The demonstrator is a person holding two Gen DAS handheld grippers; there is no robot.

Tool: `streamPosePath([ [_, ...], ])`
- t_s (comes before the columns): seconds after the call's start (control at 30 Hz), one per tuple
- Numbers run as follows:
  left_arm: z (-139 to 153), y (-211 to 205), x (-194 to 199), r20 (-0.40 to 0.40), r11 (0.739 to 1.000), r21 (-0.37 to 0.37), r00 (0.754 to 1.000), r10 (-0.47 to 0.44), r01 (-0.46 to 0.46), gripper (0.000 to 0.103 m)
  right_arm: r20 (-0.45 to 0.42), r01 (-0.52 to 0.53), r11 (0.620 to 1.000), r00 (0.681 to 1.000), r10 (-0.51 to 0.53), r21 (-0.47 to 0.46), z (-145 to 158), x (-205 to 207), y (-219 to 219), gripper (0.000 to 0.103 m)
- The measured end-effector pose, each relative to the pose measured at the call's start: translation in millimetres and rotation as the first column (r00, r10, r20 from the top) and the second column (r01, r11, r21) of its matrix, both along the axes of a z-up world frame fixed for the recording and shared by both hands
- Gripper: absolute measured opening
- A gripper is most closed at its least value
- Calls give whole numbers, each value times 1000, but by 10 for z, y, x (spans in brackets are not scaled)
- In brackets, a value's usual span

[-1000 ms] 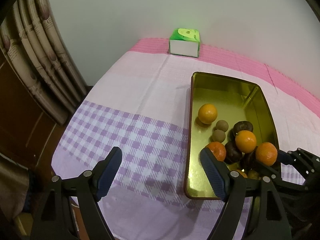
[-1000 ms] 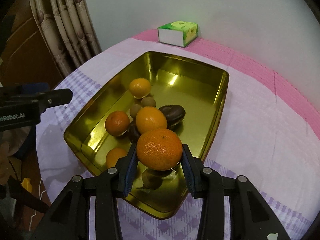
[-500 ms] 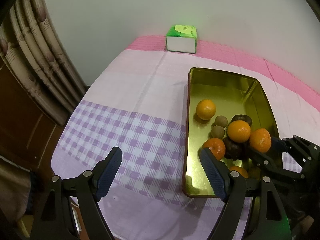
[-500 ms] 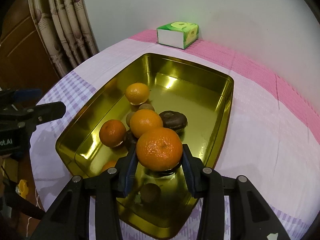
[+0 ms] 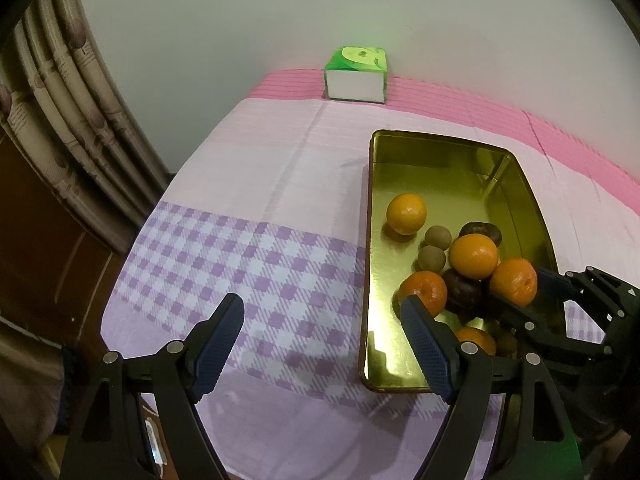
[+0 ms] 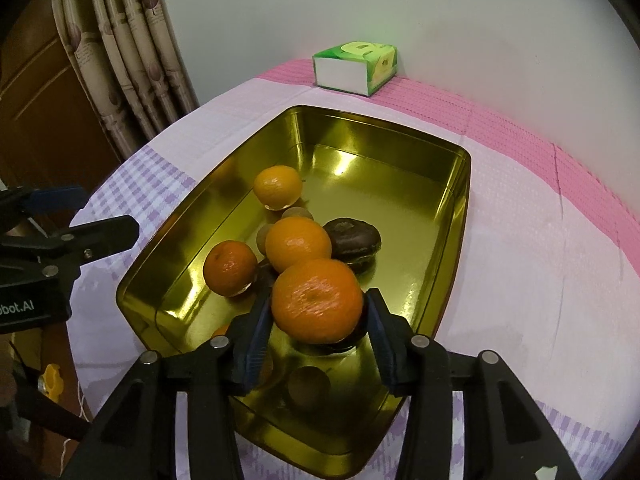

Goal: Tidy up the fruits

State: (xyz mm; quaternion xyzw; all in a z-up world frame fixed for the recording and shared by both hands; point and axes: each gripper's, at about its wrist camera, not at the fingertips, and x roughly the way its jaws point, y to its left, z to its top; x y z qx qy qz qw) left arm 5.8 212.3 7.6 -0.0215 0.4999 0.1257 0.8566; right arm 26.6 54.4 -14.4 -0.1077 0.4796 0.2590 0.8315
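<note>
A gold metal tray [image 5: 366, 280] [image 6: 208, 200] on the checked cloth holds several oranges, two dark fruits [image 6: 352, 240] and small brown fruits [image 5: 438, 236]. My right gripper [image 6: 318, 298] [image 5: 520, 292] is low over the tray's near end, its jaws opening around an orange [image 6: 318, 300] [image 5: 514, 282]. That orange rests on a dark fruit, with the pads just off its sides. My left gripper [image 5: 320, 305] [image 6: 100, 212] hangs open and empty over the purple checks, left of the tray.
A green and white tissue box [image 5: 356, 76] [image 6: 356, 66] stands at the far edge by the wall. Curtains [image 5: 60, 120] and a wooden door lie beyond the table's left edge. The tray's far half is bare.
The right gripper carried the orange a little further over the tray and down onto the pile, then its jaws parted slightly. The left gripper stayed put.
</note>
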Motion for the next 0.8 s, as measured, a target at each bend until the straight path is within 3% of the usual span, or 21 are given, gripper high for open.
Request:
streamPosePath([
  [0.37, 1, -26, 7, -4, 1000, 5, 1000, -10, 10, 81, 16, 26, 999, 1000, -27, 28, 124, -54, -21, 68],
  [0.6, 5, -60, 9, -6, 1000, 10, 1000, -25, 25, 81, 17, 74, 996, 997, -75, 56, 265, -60, -148, 72],
  [0.8, 8, -138, -4, -9, 998, 21, 998, -55, 55, 81, 18, 103, 994, 994, -104, 47, 341, -145, -231, 95],
])
